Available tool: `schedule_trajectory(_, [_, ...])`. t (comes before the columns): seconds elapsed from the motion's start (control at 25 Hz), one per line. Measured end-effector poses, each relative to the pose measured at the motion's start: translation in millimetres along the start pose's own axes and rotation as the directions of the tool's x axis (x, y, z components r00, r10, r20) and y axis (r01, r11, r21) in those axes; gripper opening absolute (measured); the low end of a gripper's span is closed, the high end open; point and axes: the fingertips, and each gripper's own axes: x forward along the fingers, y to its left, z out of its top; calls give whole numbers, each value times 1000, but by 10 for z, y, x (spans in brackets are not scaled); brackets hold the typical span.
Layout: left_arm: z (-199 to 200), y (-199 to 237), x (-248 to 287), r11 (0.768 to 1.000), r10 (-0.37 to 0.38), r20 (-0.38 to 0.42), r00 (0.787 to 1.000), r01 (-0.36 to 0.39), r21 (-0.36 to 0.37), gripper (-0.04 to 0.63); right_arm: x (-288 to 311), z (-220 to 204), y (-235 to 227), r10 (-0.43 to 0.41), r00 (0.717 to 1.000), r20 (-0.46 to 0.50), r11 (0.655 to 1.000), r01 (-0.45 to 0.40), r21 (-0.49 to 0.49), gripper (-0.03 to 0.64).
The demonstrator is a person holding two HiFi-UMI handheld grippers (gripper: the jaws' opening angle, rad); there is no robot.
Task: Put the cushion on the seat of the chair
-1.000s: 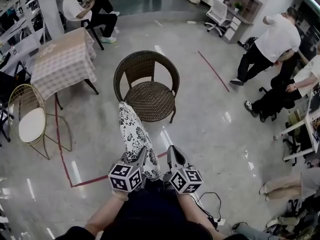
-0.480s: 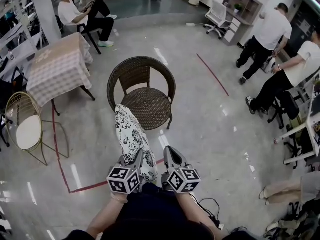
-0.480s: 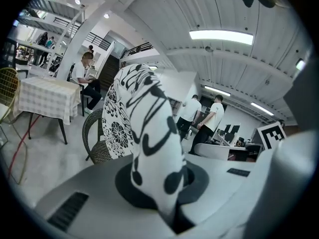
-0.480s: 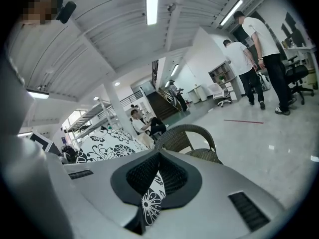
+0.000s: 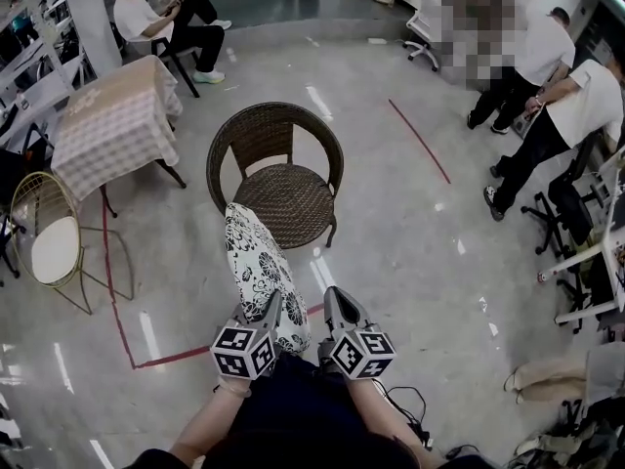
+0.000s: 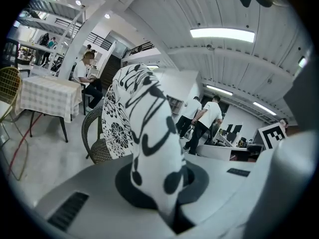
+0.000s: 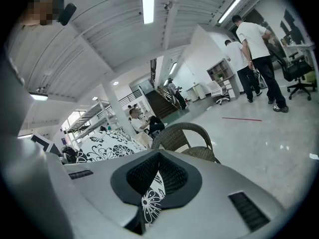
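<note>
A white cushion (image 5: pixel 256 267) with a black flower print stands on edge in the air, just short of the brown wicker chair (image 5: pixel 283 195), whose seat is bare. My left gripper (image 5: pixel 270 306) is shut on the cushion's near left corner. My right gripper (image 5: pixel 330 303) is shut on its near right edge. In the left gripper view the cushion (image 6: pixel 144 128) rises from the closed left gripper (image 6: pixel 172 218) and hides most of the chair (image 6: pixel 94 143). In the right gripper view a fold of printed fabric (image 7: pixel 151 203) sits pinched in the jaws, with the chair (image 7: pixel 192 141) ahead.
A table with a checked cloth (image 5: pixel 112 125) and a gold wire chair (image 5: pixel 54 242) stand to the left. Red tape (image 5: pixel 122 311) marks the floor. People stand at the right (image 5: pixel 566 115); one sits at the back left (image 5: pixel 156 18). Cables (image 5: pixel 410 404) lie near my feet.
Both grippers and the cushion have come a little nearer the chair, which looks slightly larger. The grips are unchanged. The people at the right have shifted.
</note>
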Motion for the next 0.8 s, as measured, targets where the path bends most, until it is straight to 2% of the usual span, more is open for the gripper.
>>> schedule_trajectory(0.8, [9, 34, 86, 1000, 2, -15, 1000, -2, -17, 26, 53, -13, -105, -23, 1000, 6, 999, 23, 41, 25])
